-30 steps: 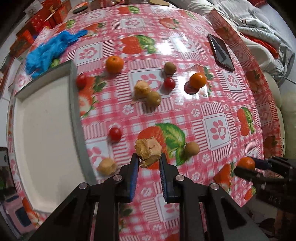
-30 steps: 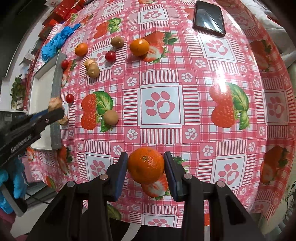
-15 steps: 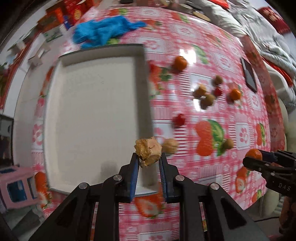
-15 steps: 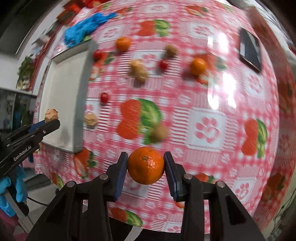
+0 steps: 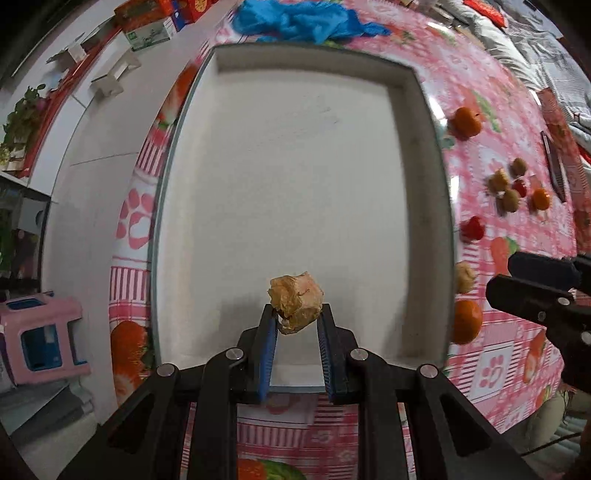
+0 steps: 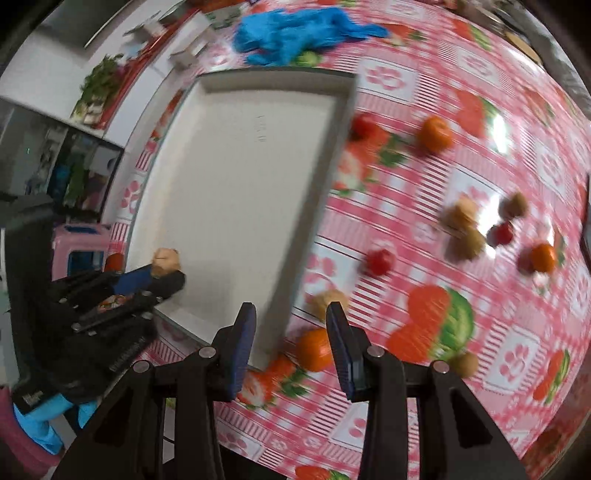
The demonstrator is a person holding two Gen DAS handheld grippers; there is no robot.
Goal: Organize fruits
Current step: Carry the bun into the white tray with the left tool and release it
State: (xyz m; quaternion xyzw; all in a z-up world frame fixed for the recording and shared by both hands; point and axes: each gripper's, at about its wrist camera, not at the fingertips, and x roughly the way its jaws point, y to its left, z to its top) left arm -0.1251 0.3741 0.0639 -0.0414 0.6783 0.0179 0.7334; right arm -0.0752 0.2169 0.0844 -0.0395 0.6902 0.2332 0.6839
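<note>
Tan wrinkled fruit point(image 5: 296, 303) gripped by left tongs point(image 5: 295, 325) over white rectangular tray point(image 5: 424, 110)'s near edge; right tongs point(image 6: 291, 332) spread wide, nothing between them.

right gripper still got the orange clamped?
No: in the right wrist view the right gripper is open with nothing between its fingers, and the orange sits on the tablecloth just outside the white tray.

A crumpled blue cloth point(image 5: 303, 20) lies on the pink strawberry-print tablecloth point(image 6: 461, 398). A dark phone point(image 5: 553, 162) rests near the table's far edge. A pink stool point(image 5: 40, 341) stands beside the table.
</note>
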